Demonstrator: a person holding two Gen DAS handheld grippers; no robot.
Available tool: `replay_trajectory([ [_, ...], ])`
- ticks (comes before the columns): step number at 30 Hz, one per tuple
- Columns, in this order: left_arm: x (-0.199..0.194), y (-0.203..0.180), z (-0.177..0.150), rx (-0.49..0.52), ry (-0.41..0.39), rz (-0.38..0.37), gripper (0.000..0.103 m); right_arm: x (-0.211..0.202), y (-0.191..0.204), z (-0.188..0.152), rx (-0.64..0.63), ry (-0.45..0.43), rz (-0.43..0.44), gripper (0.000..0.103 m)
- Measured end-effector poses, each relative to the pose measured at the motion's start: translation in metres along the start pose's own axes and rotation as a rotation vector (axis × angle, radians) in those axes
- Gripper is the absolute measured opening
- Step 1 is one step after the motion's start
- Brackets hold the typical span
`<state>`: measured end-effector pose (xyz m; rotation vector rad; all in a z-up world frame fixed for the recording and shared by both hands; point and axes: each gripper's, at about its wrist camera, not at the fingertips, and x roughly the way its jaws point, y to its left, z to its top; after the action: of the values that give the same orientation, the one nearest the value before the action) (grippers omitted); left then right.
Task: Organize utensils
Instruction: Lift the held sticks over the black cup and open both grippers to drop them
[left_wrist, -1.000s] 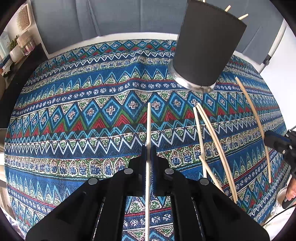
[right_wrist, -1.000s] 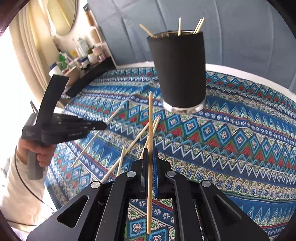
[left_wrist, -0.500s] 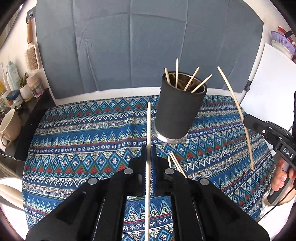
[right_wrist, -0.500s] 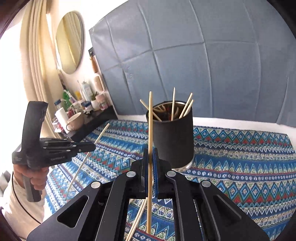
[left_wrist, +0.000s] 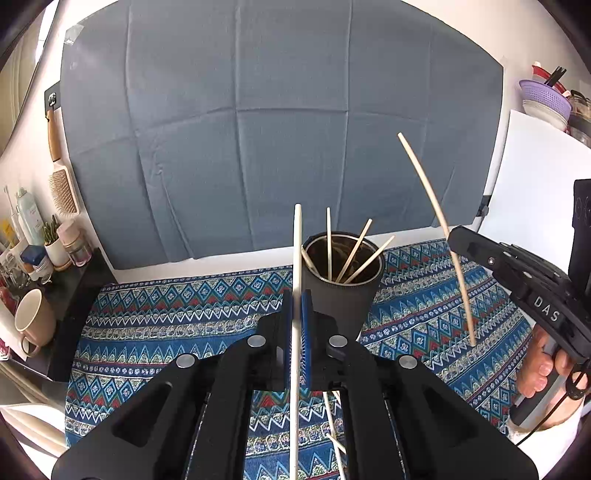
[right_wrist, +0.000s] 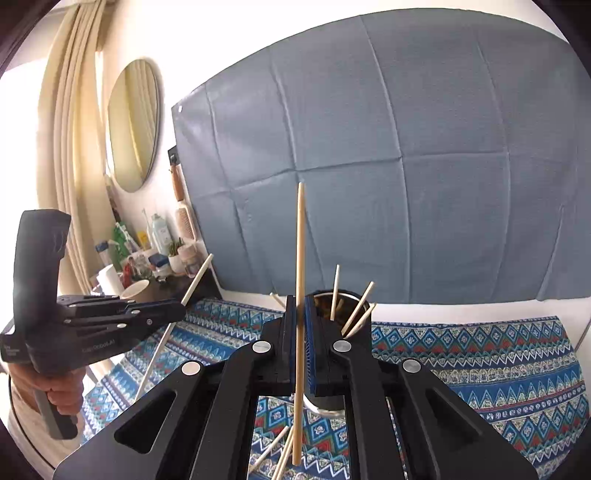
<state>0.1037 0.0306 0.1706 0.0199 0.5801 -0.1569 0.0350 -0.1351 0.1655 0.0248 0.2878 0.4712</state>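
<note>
Left wrist: chopstick clamped in tool, beside cup.

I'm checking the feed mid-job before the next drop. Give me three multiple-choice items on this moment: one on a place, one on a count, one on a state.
1. Where does the black cup stand?
A. on the patterned cloth
B. on the dark side shelf
C. in a hand

2. How many chopsticks are held in the grippers, counting both?
A. none
B. one
C. two

3. How is the left gripper?
A. wide open and empty
B. shut on a chopstick
C. shut on the cup's rim

Answers: 1 A, the cup's base rests on the cloth. 2 C, the left chopstick runs between the left gripper's pads and the right chopstick between those of the right gripper. 3 B, the blue pads close on the stick.
</note>
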Motion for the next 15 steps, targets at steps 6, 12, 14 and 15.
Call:
replay_trajectory([
  [6,0.003,-0.012,0.021,0.026,-0.090,-0.031,0.005,0.012,-0.003,0.016,0.000,-0.081,0.031,0.005],
  [12,0.001,-0.017,0.038,0.018,-0.278,-0.134,0.005,0.025,-0.010,0.022,0.011,-0.189,0.063,0.005],
  [14,0.002,-0.020,0.039,0.025,-0.352,-0.148,0.005,0.030,-0.015,0.021,0.023,-0.219,0.082,0.005],
  [15,0.003,-0.022,0.040,0.024,-0.384,-0.132,0.005,0.033,-0.018,0.020,0.028,-0.232,0.089,0.005],
])
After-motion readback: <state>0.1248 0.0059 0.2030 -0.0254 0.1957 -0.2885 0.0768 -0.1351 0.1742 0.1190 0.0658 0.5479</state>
